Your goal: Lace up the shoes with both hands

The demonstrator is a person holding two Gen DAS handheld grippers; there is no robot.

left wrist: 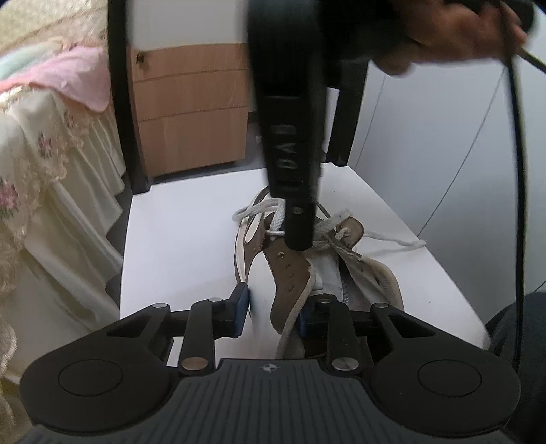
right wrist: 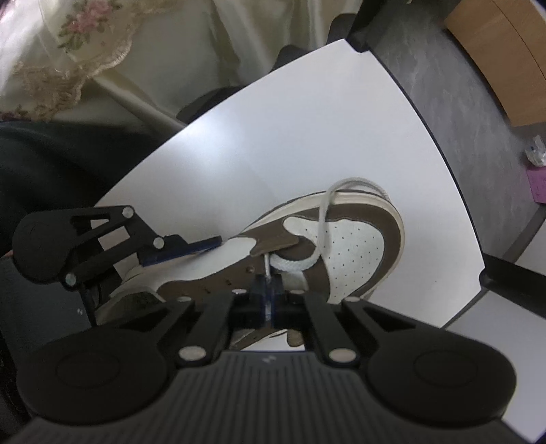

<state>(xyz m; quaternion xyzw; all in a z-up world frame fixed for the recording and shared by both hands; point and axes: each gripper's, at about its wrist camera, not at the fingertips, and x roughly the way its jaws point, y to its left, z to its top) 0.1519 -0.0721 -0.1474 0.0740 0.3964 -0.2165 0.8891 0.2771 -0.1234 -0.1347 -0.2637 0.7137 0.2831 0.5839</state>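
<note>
A brown-and-white sneaker (left wrist: 290, 273) (right wrist: 351, 246) lies on the white table (left wrist: 187, 256) (right wrist: 273, 136), toe pointing away. Its white lace (left wrist: 273, 211) (right wrist: 327, 218) loops over the toe box, and another end trails off to the right (left wrist: 402, 240). My right gripper (right wrist: 269, 293) (left wrist: 298, 244) points steeply down over the tongue, shut on the lace's aglet (right wrist: 267, 268) (left wrist: 274, 233) beside the brown eyelet flap (left wrist: 290, 283). My left gripper (left wrist: 273, 314) straddles the shoe's near side wall. One pad (right wrist: 201, 247) lies against the outer white panel, the other inside the flap.
A bed with a floral lace cover (left wrist: 41, 153) stands to the left, a wooden drawer cabinet (left wrist: 191, 112) behind the table. Black frame legs (left wrist: 123, 102) rise at the table's far corners. A hand (left wrist: 443, 30) and a black cable (left wrist: 517, 170) hang at upper right.
</note>
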